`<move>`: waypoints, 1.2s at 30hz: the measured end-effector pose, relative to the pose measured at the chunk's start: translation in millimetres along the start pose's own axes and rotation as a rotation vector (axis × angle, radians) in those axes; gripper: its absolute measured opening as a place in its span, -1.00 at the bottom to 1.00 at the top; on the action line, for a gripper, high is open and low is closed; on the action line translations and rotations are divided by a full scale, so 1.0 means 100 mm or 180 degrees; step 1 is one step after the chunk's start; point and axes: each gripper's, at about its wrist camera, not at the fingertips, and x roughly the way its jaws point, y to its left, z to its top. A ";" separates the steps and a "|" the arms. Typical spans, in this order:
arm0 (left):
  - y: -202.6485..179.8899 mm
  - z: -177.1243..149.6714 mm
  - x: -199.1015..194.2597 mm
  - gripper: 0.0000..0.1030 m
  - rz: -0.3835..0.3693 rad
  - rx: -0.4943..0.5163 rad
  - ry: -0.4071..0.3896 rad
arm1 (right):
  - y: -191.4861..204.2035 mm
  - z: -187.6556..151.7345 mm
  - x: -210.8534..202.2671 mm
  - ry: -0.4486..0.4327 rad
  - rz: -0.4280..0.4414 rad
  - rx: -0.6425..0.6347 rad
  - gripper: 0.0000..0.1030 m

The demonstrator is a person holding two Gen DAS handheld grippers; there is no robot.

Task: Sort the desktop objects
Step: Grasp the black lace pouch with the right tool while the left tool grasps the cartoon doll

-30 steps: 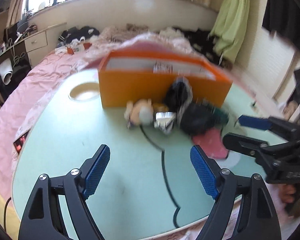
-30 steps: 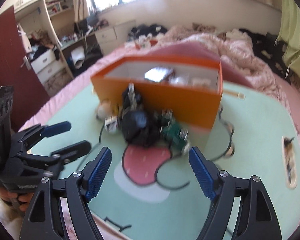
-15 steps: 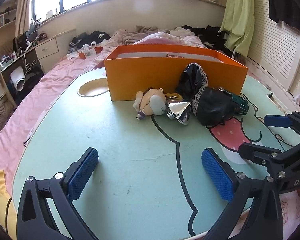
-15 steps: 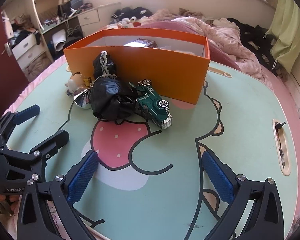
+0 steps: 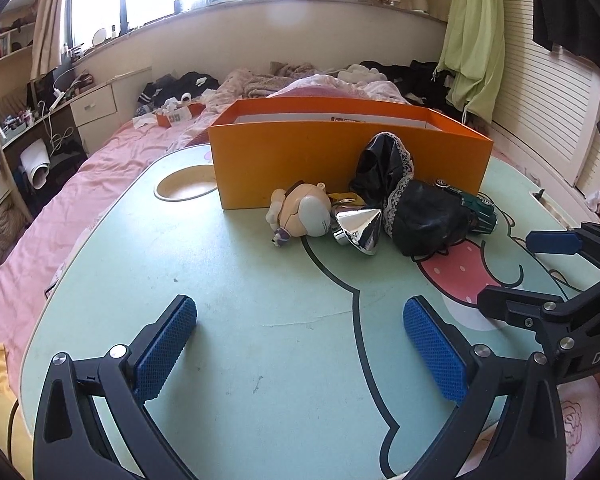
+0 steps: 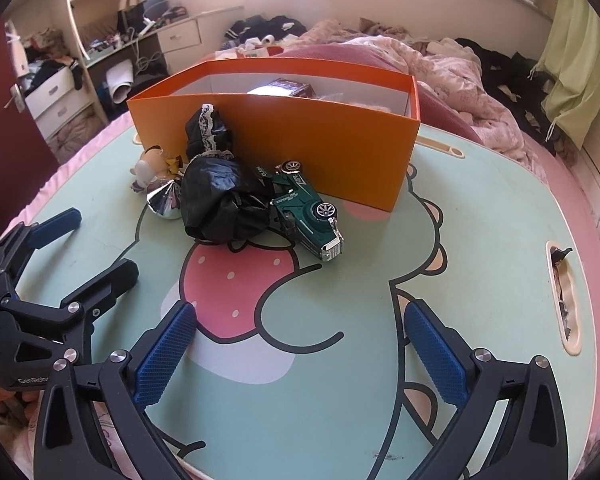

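Now both claws, left claw (image 5: 300,350) and right claw (image 6: 298,350), hang spread wide and empty over the worktop (image 5: 228,280), nothing picked yet, the toy heap at twelve o'clock against the orange box (image 6: 300,136), so the green car (image 6: 310,210) looks the easiest first grab.

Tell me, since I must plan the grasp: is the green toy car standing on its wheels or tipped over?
Tipped: the green toy car lies on its side, two wheels facing upward, beside the orange box.

table (image 6: 480,240) | orange box (image 6: 300,148) | doll (image 5: 300,212) | silver cone (image 5: 358,226) | black cloth (image 6: 220,196) | green car (image 6: 308,212)
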 end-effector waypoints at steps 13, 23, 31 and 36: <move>0.01 0.00 -0.01 0.99 0.0000 -0.0003 -0.0009 | -0.01 0.01 0.00 -0.0006 0.0002 -0.0001 1.00; 0.01 -0.01 -0.01 0.99 -0.0002 -0.0002 -0.0010 | -0.01 0.01 0.00 -0.0008 0.0003 -0.0002 1.00; 0.02 -0.01 -0.02 0.99 -0.0003 -0.0002 -0.0012 | -0.01 0.01 0.00 -0.0009 0.0003 -0.0003 1.00; 0.02 -0.02 -0.02 0.99 -0.0003 -0.0002 -0.0012 | -0.01 0.01 0.00 -0.0010 0.0003 -0.0003 1.00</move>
